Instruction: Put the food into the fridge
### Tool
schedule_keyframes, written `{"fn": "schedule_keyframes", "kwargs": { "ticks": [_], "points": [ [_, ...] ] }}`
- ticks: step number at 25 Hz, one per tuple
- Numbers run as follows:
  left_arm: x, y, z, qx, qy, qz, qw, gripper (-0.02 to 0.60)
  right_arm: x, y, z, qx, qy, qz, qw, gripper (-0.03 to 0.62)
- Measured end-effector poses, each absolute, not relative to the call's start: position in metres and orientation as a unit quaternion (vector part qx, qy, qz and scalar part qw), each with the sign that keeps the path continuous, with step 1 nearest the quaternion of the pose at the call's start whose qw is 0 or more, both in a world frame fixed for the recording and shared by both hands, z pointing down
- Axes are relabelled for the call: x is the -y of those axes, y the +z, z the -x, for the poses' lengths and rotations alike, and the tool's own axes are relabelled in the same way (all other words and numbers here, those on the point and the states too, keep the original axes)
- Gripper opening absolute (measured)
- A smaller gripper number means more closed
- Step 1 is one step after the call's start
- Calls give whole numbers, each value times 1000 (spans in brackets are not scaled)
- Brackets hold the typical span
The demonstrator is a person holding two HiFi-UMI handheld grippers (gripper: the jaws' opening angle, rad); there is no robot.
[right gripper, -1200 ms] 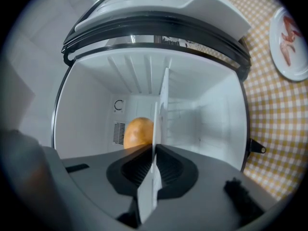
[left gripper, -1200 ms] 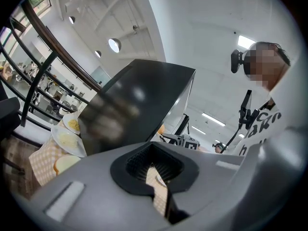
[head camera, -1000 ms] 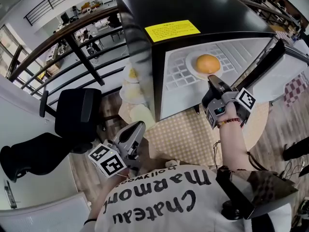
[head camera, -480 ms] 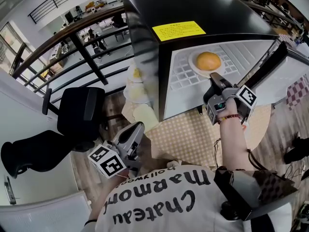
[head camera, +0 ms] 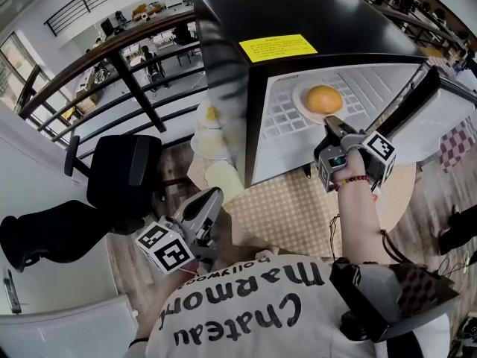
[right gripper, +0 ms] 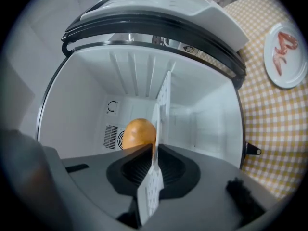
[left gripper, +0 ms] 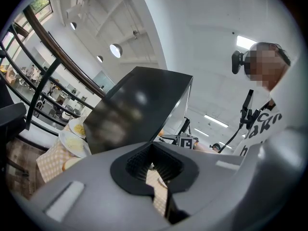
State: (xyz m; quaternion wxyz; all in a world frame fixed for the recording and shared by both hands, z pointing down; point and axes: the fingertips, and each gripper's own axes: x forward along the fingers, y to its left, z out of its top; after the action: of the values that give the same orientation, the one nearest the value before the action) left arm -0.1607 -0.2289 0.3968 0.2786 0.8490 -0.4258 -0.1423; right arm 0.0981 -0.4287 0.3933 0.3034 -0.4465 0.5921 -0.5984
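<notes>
Mini fridge [head camera: 313,21] is standing toward the far edge of the desk [head camera: 291,207], its door [head camera: 447,121] hanging open toward the right edge. Step in hand, as I'm judging it: a dish is being set on the wire shelf [head camera: 279,114] inside. It's placed, or nearly so, but not yet released.

Along the left edge of the desk, beside the fridge's dark side wall, plates of yellowish food [head camera: 211,142] are waiting. The right gripper view is also showing a plate of shrimp [right gripper: 285,52] lying on the checked cloth outside the door. Most of the task is probably remaining.

White plate [head camera: 299,103] is sitting near the front of the shelf; whether it's bearing fully on the wires, I cannot tell. Bread roll [head camera: 324,98] is resting on it.

Right claw [head camera: 333,125] is reaching into the opening and pinching the plate's near rim. In its own view the jaws are pressing down to the rim's thickness, with the plate running edge-on between them and the roll just beyond.

Next move is calling for a small parting of the jaws, then a straight draw-back level with the plate, so the roll isn't tipping off.

Left claw [head camera: 211,200] is hanging low by the near edge, drawn together to a slit, gripping nothing.
</notes>
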Motion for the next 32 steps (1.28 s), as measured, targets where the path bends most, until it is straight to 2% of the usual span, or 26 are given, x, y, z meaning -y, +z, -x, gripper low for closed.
{"fn": "schedule_keyframes", "kwargs": {
  "ticks": [6, 10, 21, 24, 27, 32],
  "points": [
    [222, 395, 161, 425, -148, -849, 277, 2, 427, 394, -100, -591, -593, 460, 297, 49],
    [217, 392, 163, 427, -152, -848, 275, 2, 428, 393, -103, -594, -585, 464, 301, 103],
    [193, 390, 167, 420, -145, -853, 273, 2, 389, 390, -123, -609, -548, 467, 332, 107],
    [187, 385, 161, 401, -135, -866, 266, 2, 365, 384, -125, -650, -505, 475, 310, 106],
    [178, 383, 150, 374, -128, -880, 264, 2, 328, 382, -129, -677, -462, 495, 289, 61],
    [154, 399, 129, 341, -110, -899, 251, 2, 250, 408, -139, -703, -392, 555, 210, 35]
  ]
}}
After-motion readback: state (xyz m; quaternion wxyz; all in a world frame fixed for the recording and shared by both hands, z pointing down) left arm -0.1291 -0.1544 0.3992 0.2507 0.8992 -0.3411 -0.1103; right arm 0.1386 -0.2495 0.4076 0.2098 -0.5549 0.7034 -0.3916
